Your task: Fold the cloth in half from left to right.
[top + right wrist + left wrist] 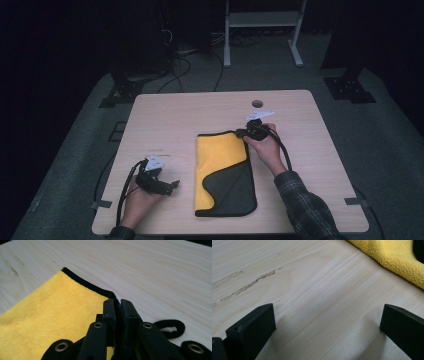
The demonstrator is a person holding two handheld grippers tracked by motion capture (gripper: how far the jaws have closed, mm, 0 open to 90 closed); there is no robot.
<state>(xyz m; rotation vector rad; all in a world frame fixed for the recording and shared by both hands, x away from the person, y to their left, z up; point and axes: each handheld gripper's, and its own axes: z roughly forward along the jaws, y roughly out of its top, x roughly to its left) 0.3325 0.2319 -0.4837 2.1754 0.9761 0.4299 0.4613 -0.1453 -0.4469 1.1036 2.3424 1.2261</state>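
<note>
A cloth (220, 155), yellow on one face and dark on the other, lies folded lengthwise in the middle of the wooden table (170, 115); its near part shows the dark side turned over. My right gripper (244, 133) sits at the cloth's far right corner. In the right gripper view its jaws (118, 302) are shut on the black-trimmed edge of the yellow cloth (50, 320), and a black hanging loop (172, 327) lies beside them. My left gripper (172, 186) rests on the table left of the cloth. Its jaws (327, 317) stand wide open over bare wood, with the cloth (397, 260) ahead.
A round hole (257, 103) is cut in the table near its far edge. Behind the table stand a white frame (262, 30) and dark stands with cables on the grey floor. Scuffed marks (249, 285) run across the wood near the left gripper.
</note>
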